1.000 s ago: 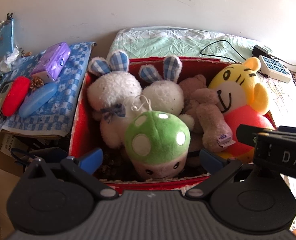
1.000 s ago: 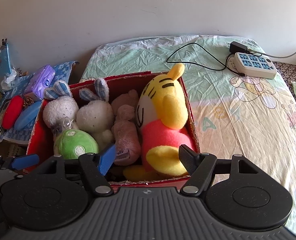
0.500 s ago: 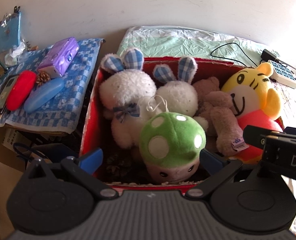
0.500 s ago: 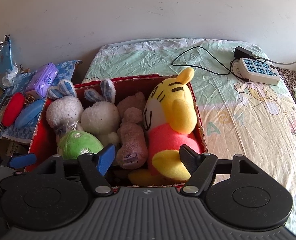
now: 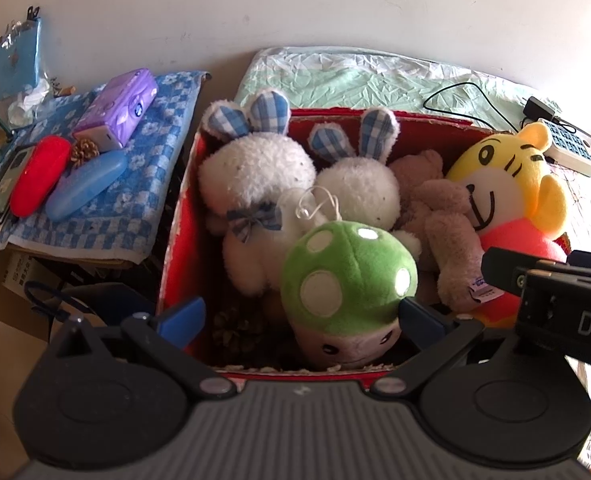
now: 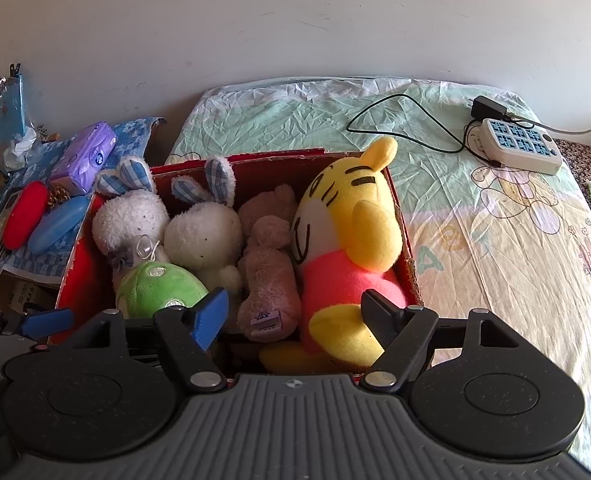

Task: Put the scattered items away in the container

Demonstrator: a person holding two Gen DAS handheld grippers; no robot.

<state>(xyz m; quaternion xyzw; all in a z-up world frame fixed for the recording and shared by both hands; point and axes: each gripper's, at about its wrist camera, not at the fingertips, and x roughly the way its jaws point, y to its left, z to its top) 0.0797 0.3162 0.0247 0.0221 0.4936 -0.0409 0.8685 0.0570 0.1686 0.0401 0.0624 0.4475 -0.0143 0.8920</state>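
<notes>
- The left claw (image 5: 301,314) tilts steeply downward, its two blue-padded fingers (image 5: 183,314) spread wide apart, nothing pinched between them.
- The right claw (image 6: 295,312) tilts downward too, jaws opening, with one blue finger and one black finger (image 6: 379,314) apart and no pad pressing on anything.
- Both sit side by side.

The red cardboard box (image 6: 409,248) stands on the bed and is full of soft toys: two white rabbits (image 5: 255,176) with checked ears, a green mushroom (image 5: 347,276) at the front, a brown bear (image 6: 269,264), and a yellow tiger (image 6: 347,236) at the right side.
</notes>
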